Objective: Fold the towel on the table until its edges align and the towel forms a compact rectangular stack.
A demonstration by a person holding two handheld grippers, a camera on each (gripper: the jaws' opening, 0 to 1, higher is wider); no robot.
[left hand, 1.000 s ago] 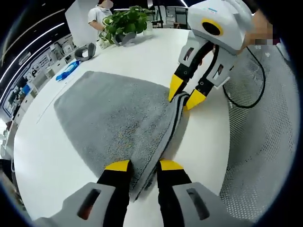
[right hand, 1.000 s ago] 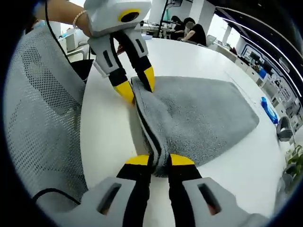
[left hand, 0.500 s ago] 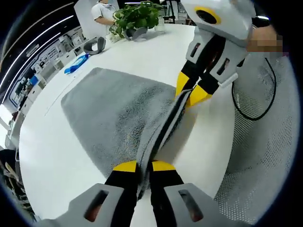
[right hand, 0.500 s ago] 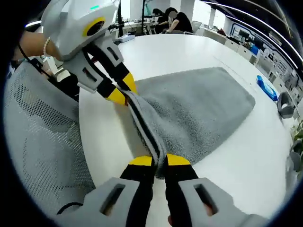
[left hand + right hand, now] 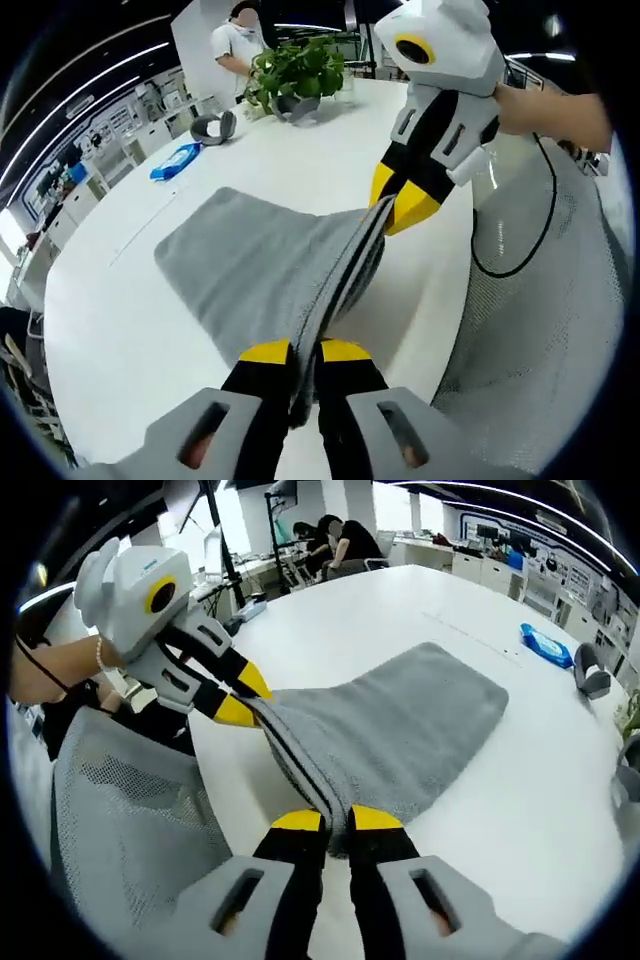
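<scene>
Two grippers, one towel

Grey towel on a white table; yellow-tipped black jaws; grey mesh chair; blue packet far left.

The towel's pinched corner hides between the left gripper's fingers; the blue packet's label is too small to read.
</scene>
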